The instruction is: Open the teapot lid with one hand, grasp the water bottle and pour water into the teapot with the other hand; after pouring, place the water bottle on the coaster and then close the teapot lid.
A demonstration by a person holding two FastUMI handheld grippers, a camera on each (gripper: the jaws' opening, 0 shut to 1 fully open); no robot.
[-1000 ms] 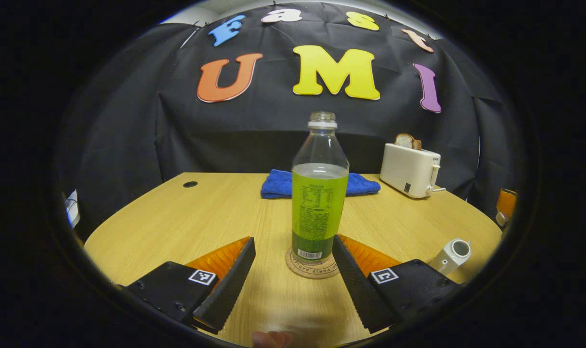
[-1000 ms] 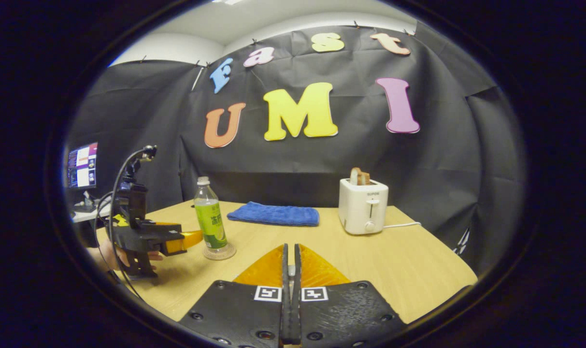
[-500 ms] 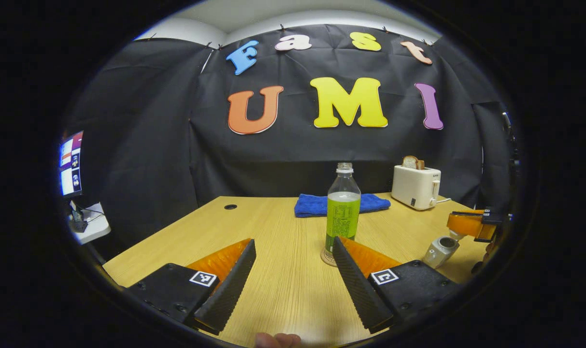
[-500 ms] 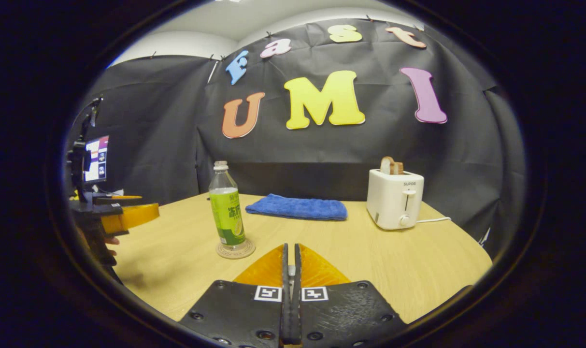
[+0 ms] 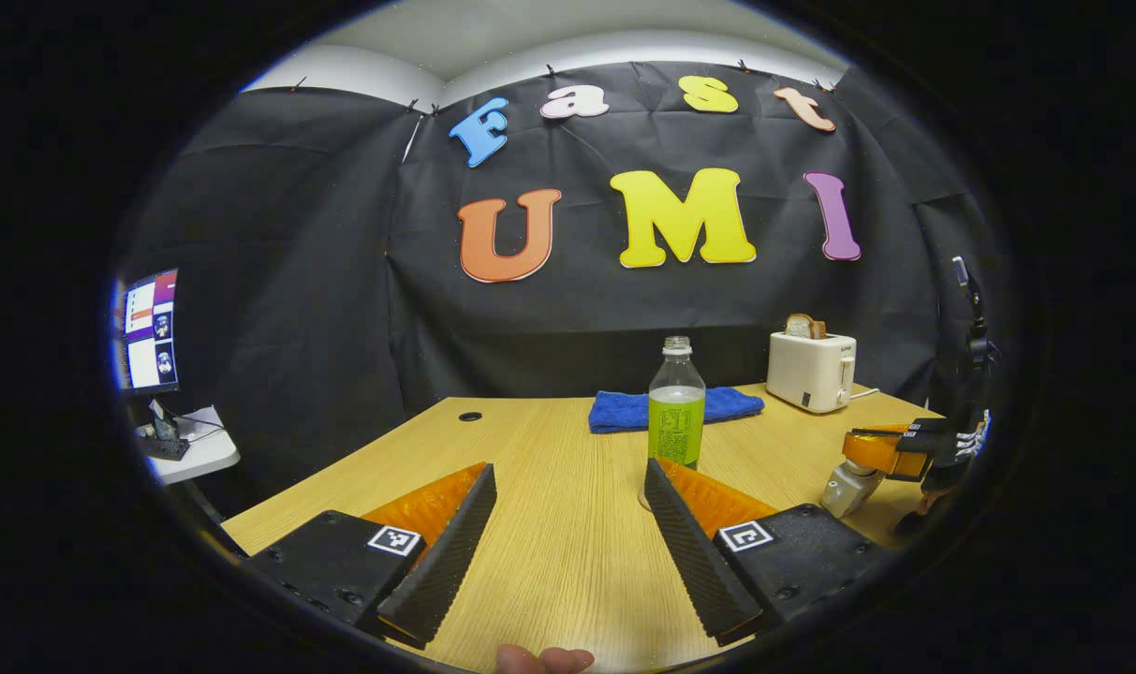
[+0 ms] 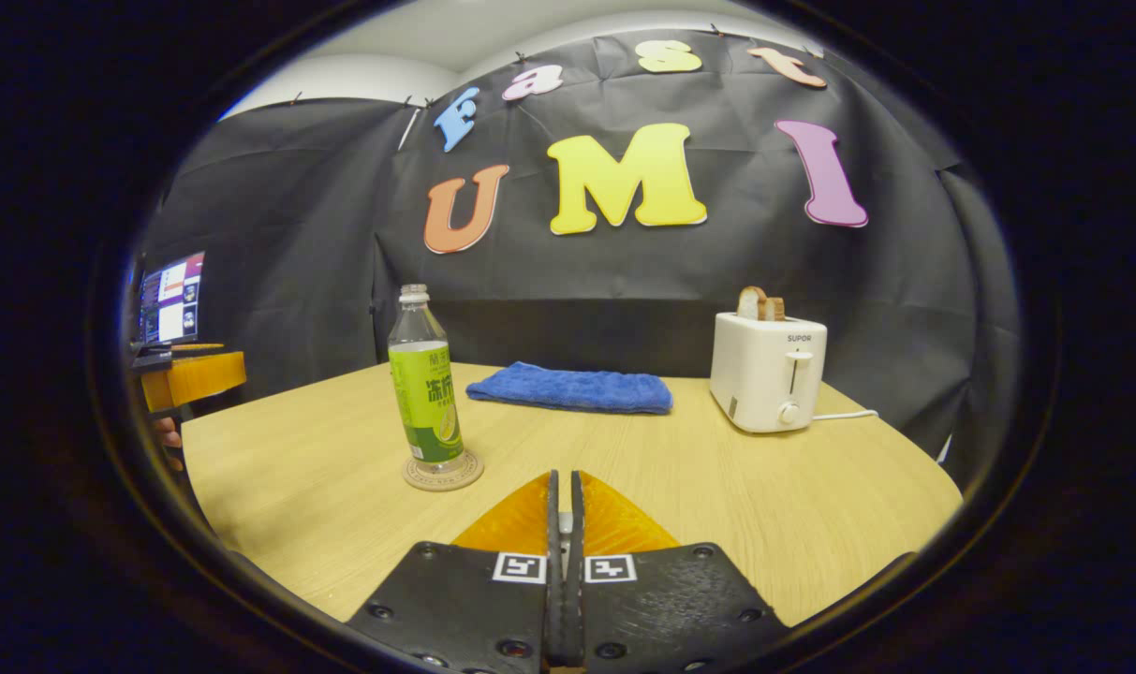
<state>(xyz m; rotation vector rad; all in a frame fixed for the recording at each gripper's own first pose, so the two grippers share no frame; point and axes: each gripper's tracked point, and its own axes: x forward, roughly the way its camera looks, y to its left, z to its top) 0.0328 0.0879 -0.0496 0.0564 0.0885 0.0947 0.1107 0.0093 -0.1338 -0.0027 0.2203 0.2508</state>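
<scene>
**Bottle parked on coaster; lid closing is what remains**

Left gripper [image 5: 568, 552]: fingers spread wide apart, nothing between them, held over the near edge of the table [image 5: 549, 487]. A fingertip of the person's hand shows at the bottom rim of the left gripper view.

Water bottle [image 5: 676, 412]: upright, cap off, green drink inside, standing on the round coaster [image 6: 443, 471] near the middle of the table. In the right gripper view the bottle base sits squarely within the coaster. No gripper touches it.

Right gripper [image 6: 564, 562]: fingers pressed together. Whether something thin is pinched between them I cannot tell. In the left gripper view this gripper sits at the far right, just over the white teapot [image 5: 844, 489], which is partly hidden by it; whether the lid is on or off cannot be made out.

Background: blue towel [image 6: 570, 388] lying flat at the far side, white toaster [image 6: 767, 372] with bread to its right, monitor [image 5: 146, 328] off to the left.

Judgement: placing step looks complete, so the step in hand is closing the teapot lid. The next move calls for the right gripper to line the lid up over the teapot opening and lower it level. The left gripper should stay clear of the bottle.
</scene>
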